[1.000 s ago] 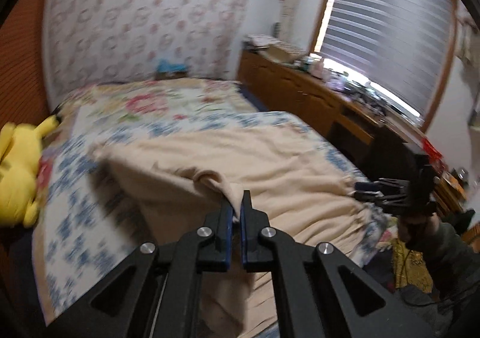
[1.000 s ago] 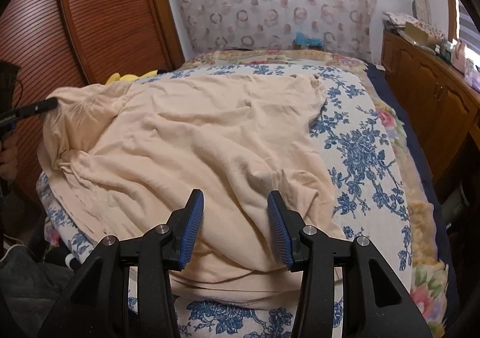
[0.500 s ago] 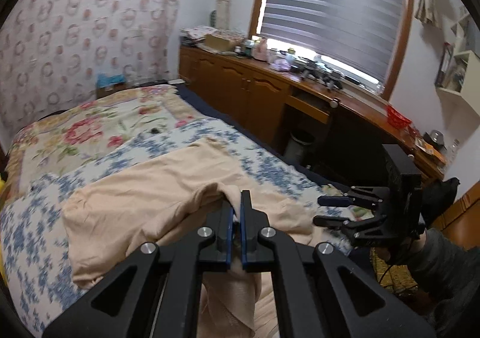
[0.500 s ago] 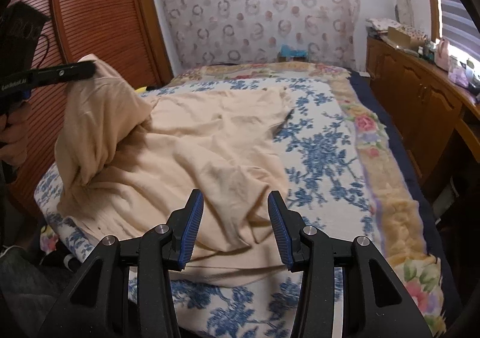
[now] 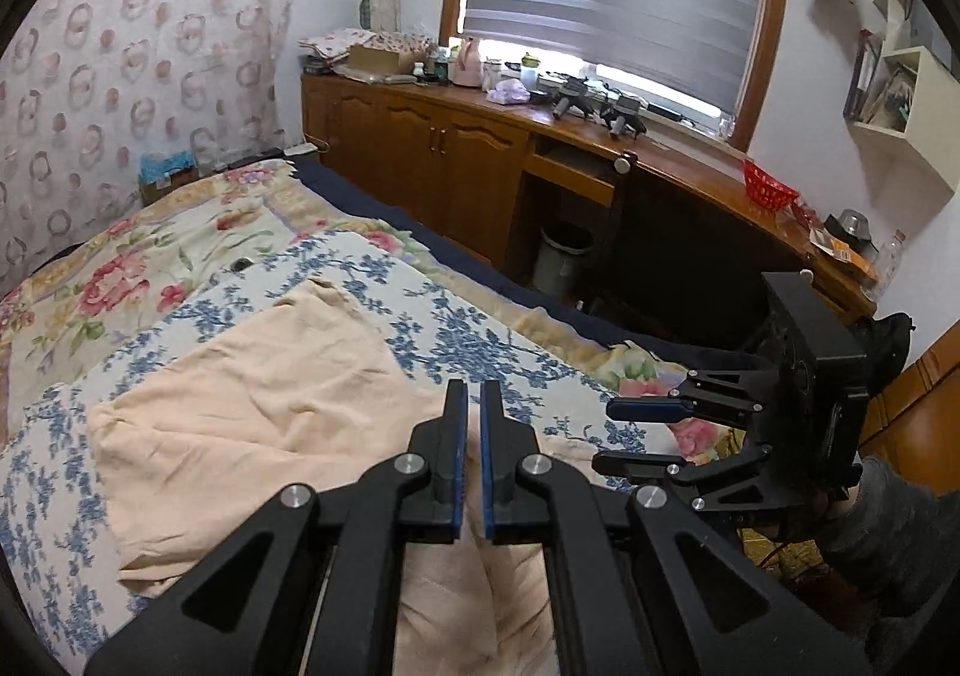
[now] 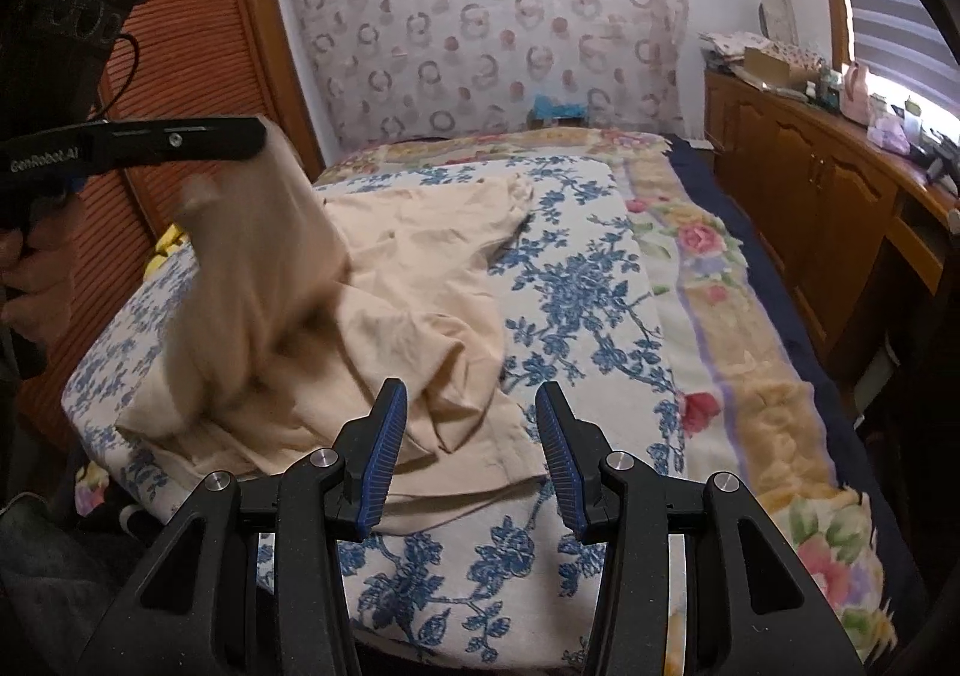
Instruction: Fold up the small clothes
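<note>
A beige garment (image 5: 252, 406) lies crumpled on the bed's blue-flowered cover (image 5: 480, 340). My left gripper (image 5: 474, 394) is shut on one edge of it, and the cloth hangs down between and below the fingers. In the right wrist view this gripper (image 6: 255, 135) holds that edge up at the left, with the beige garment (image 6: 420, 268) draping from it onto the bed. My right gripper (image 6: 471, 412) stands open just above the garment's near hem, nothing between its blue pads. In the left wrist view the right gripper (image 5: 624, 436) hovers at the bed's right edge.
Wooden cabinets (image 5: 432, 147) and a cluttered desk run along the window wall, with a waste bin (image 5: 561, 259) under the desk. A brown louvred wardrobe (image 6: 180, 33) stands left of the bed. A yellow plush toy (image 6: 162, 250) peeks out beside it. A person's hand (image 6: 30, 280) grips the left tool.
My left gripper has lifted the garment's edge and carried it across toward the window side, folding the cloth over itself. The right gripper has shifted a little and stays open.
</note>
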The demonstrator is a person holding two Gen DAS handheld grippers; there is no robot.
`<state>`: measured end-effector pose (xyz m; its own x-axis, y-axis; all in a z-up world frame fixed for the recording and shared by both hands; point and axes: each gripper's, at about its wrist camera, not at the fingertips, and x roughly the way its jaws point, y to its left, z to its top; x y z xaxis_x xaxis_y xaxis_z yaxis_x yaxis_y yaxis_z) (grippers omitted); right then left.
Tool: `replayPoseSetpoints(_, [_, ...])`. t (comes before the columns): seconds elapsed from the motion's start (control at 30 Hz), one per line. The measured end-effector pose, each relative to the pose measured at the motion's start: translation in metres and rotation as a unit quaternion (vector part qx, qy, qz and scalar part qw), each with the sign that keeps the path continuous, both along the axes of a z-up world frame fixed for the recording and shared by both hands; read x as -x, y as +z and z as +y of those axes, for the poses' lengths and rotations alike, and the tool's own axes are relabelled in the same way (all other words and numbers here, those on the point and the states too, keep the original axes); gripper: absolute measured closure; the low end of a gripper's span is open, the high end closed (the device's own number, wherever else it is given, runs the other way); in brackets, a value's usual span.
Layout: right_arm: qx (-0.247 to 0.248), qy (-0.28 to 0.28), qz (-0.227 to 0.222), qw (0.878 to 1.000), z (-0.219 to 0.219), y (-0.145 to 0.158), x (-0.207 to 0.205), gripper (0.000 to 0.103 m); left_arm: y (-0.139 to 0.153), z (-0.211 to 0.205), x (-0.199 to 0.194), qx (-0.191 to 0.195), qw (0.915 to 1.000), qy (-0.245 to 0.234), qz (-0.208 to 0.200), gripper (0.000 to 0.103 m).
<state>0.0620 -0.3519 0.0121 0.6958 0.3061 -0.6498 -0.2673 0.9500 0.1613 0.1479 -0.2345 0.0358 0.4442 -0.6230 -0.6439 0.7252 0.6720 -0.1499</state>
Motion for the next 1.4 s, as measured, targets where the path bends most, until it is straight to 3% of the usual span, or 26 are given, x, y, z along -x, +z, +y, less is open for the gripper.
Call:
replayPoseSetpoints(0.13, [-0.002, -0.002, 0.004, 1.0, -0.003, -0.001, 0.001, 0.058, -0.002, 0.002, 0.004, -0.011, 0.9999, 0.002, -0.004, 0.094])
replayPoseSetpoints(0.3, [-0.003, 0.001, 0.002, 1.0, 0.0, 0.0, 0.0, 0.058, -0.007, 0.026, 0.003, -0.023, 0.9994, 0.024, -0.012, 0.063])
replayPoseSetpoints(0.5, [-0.005, 0.014, 0.001, 1.0, 0.014, 0.0, -0.008, 0.058, -0.023, 0.073, 0.001, -0.034, 0.9967, 0.071, -0.016, 0.044])
replayPoseSetpoints(0.7, [0.0, 0.036, -0.008, 0.999, 0.036, 0.008, -0.018, 0.058, -0.061, 0.128, -0.001, -0.051, 0.9909, 0.124, 0.01, 0.044])
replayPoseSetpoints(0.97, [0.014, 0.084, -0.016, 0.996, 0.081, 0.019, -0.04, 0.057, -0.107, 0.2, -0.001, -0.054, 0.9766, 0.201, 0.055, 0.044])
replayPoseSetpoints(1.1, [0.02, 0.114, -0.018, 0.993, 0.112, 0.023, -0.056, 0.05, -0.114, 0.221, 0.0, -0.053, 0.9706, 0.227, 0.062, 0.044])
replayPoseSetpoints(1.4, [0.034, 0.198, 0.004, 0.98, 0.204, 0.018, -0.1, 0.049, -0.105, 0.259, 0.014, -0.008, 0.9626, 0.267, 0.046, 0.044])
